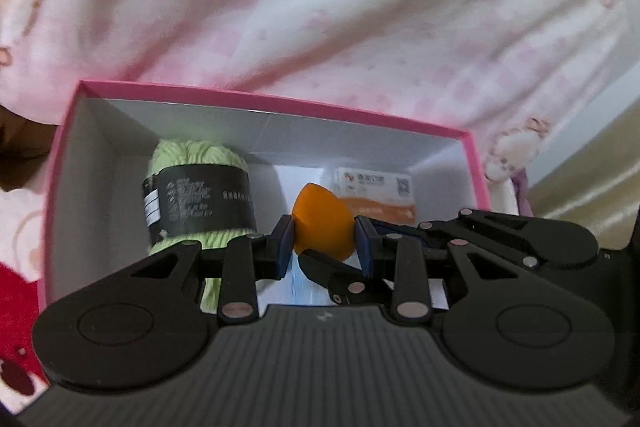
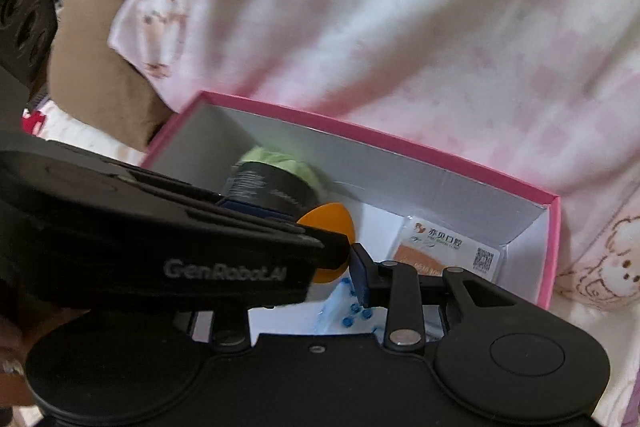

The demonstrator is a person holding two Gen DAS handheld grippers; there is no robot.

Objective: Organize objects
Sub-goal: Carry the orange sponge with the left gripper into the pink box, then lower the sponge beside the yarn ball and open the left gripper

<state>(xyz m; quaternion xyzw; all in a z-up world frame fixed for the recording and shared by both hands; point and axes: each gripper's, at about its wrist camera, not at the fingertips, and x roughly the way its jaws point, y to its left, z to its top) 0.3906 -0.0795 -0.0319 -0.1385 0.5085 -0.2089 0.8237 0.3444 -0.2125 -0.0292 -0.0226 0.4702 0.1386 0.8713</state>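
A pink box (image 1: 260,99) with white inner walls lies open on the bedding; it also shows in the right wrist view (image 2: 400,143). Inside it lie a green yarn skein (image 1: 192,203) with a black label, an orange and white card (image 1: 376,191) and a blue-dotted packet (image 2: 344,311). My left gripper (image 1: 325,242) is shut on an orange egg-shaped sponge (image 1: 323,223) inside the box. In the right wrist view the sponge (image 2: 332,219) shows behind the left gripper's body. My right gripper (image 2: 340,263) is beside it over the box; its left finger is hidden.
Pink and white patterned bedding (image 1: 320,7) rises behind the box. A brown cushion (image 2: 104,75) lies to the box's left in the right wrist view. Red patterned fabric (image 1: 16,347) is at the lower left.
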